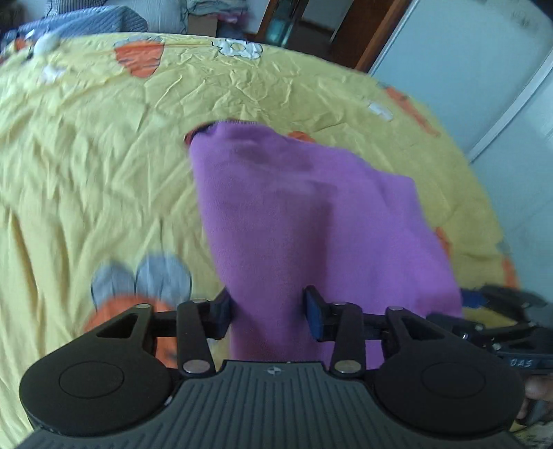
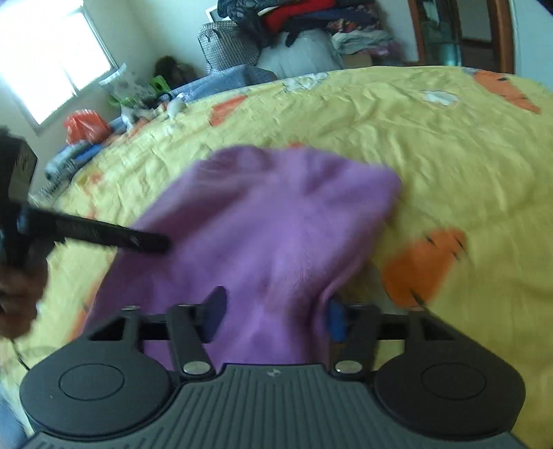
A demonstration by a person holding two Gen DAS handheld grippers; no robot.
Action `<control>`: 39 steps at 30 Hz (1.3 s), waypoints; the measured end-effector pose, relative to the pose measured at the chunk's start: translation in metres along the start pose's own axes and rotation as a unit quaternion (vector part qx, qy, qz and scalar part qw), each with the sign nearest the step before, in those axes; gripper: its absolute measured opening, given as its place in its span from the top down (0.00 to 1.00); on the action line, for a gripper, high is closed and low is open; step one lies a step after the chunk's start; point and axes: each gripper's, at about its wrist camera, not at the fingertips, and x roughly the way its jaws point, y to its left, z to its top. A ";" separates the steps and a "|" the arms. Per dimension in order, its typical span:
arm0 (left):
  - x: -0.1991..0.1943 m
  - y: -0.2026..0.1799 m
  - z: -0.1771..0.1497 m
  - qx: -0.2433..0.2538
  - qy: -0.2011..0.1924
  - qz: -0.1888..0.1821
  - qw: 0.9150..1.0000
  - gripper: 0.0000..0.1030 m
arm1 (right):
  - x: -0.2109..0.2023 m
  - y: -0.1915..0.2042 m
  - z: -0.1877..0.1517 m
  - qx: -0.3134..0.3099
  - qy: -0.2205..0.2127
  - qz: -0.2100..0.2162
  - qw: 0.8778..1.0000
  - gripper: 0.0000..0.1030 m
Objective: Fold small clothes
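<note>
A purple fleece garment [image 1: 304,214] lies on the yellow bedsheet [image 1: 86,165], reaching back between both grippers. My left gripper [image 1: 268,314] has its near edge between its fingers, jaws partly apart with cloth filling the gap. My right gripper [image 2: 273,316] holds the other near edge of the garment [image 2: 276,224] the same way. The right gripper also shows at the right edge of the left wrist view [image 1: 497,307]. The left gripper shows at the left of the right wrist view [image 2: 103,235]. Both views are blurred by motion.
The bedsheet [image 2: 466,165] has orange and grey cartoon prints. A blue quilt [image 1: 79,24] lies at the bed's far end. Piled clothes [image 2: 304,20] and bags stand behind the bed. A white wardrobe [image 1: 484,69] stands at the right.
</note>
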 end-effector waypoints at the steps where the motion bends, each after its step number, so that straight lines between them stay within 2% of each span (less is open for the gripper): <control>1: -0.009 0.007 -0.012 -0.011 -0.003 -0.012 1.000 0.50 | -0.009 -0.002 -0.011 0.001 -0.006 0.005 1.000 0.40; 5: -0.030 0.023 -0.061 -0.036 0.003 -0.048 0.998 0.45 | -0.040 -0.019 -0.049 0.039 -0.029 0.011 0.999 0.40; 7: -0.027 0.029 -0.077 -0.056 0.008 -0.049 0.997 0.39 | -0.039 -0.022 -0.059 0.053 -0.022 0.022 0.998 0.40; 9: -0.027 0.031 -0.090 -0.060 -0.013 -0.056 0.997 0.35 | -0.030 -0.020 -0.063 0.060 -0.010 0.026 0.998 0.43; 10: -0.028 0.030 -0.093 -0.061 -0.021 -0.055 0.996 0.53 | -0.028 -0.015 -0.066 0.049 -0.013 0.021 0.999 0.64; 11: -0.028 0.031 -0.095 -0.070 -0.018 -0.061 0.996 0.88 | -0.026 -0.008 -0.068 0.038 -0.013 0.010 0.999 0.90; 12: -0.027 0.032 -0.097 -0.077 -0.013 -0.074 0.994 0.88 | -0.024 -0.004 -0.068 0.042 -0.010 0.003 0.999 0.90; 14: -0.029 0.030 -0.099 -0.068 -0.026 -0.068 0.995 0.89 | -0.027 0.004 -0.068 0.039 -0.018 -0.021 0.999 0.91; 18: -0.037 0.029 -0.107 -0.066 -0.026 -0.077 0.995 0.89 | -0.045 0.018 -0.069 0.032 -0.038 -0.051 0.997 0.93; 20: -0.035 0.029 -0.114 -0.059 -0.021 -0.059 0.996 0.89 | -0.045 0.019 -0.071 0.026 -0.036 -0.067 0.997 0.93; 21: -0.034 0.028 -0.117 -0.048 -0.021 -0.051 0.997 0.88 | -0.039 0.014 -0.074 0.028 -0.018 -0.069 0.997 0.93; 22: -0.035 0.027 -0.119 -0.045 -0.021 -0.047 0.998 0.85 | -0.035 0.011 -0.078 0.033 -0.014 -0.069 0.997 0.90; 23: -0.040 0.027 -0.120 -0.055 -0.016 -0.046 0.997 0.79 | -0.036 0.009 -0.079 0.036 -0.019 -0.070 0.997 0.78; 24: -0.047 0.024 -0.121 -0.059 -0.011 -0.039 0.997 0.72 | -0.039 0.010 -0.077 0.031 -0.017 -0.085 0.996 0.72; 25: -0.057 0.020 -0.122 -0.053 -0.020 -0.032 0.998 0.51 | -0.046 0.016 -0.074 0.015 -0.028 -0.111 0.993 0.65; 26: -0.068 0.013 -0.125 -0.040 -0.044 -0.024 0.998 0.20 | -0.055 0.025 -0.072 -0.011 -0.047 -0.127 0.991 0.65; 27: -0.078 0.005 -0.129 -0.027 -0.076 -0.011 0.997 0.05 | -0.063 0.032 -0.071 -0.028 -0.064 -0.133 0.989 0.65; 28: -0.086 -0.005 -0.134 -0.012 -0.108 0.001 0.994 0.02 | -0.069 0.037 -0.070 -0.036 -0.077 -0.129 0.988 0.65; 30: -0.089 -0.023 -0.141 0.002 -0.140 0.023 0.990 0.02 | -0.071 0.048 -0.074 -0.053 -0.095 -0.112 0.988 0.65; 33: -0.071 -0.038 -0.144 -0.016 -0.142 0.029 0.989 0.02 | -0.048 0.060 -0.079 -0.077 -0.088 -0.097 0.988 0.66; 35: -0.054 -0.047 -0.146 -0.009 -0.142 0.075 0.987 0.06 | -0.030 0.063 -0.082 -0.083 -0.079 -0.101 0.988 0.67; 36: -0.043 -0.051 -0.147 -0.001 -0.135 0.085 0.987 0.05 | -0.022 0.063 -0.084 -0.081 -0.071 -0.113 0.988 0.68; 37: -0.032 -0.050 -0.149 -0.006 -0.112 0.091 0.990 0.06 | -0.015 0.061 -0.085 -0.075 -0.059 -0.116 0.989 0.68; 38: -0.024 -0.049 -0.152 -0.012 -0.092 0.099 0.991 0.07 | -0.016 0.058 -0.088 -0.071 -0.068 -0.113 0.989 0.68; 39: -0.024 -0.055 -0.158 0.018 -0.104 0.116 0.988 0.05 | -0.017 0.056 -0.089 -0.068 -0.071 -0.112 0.989 0.68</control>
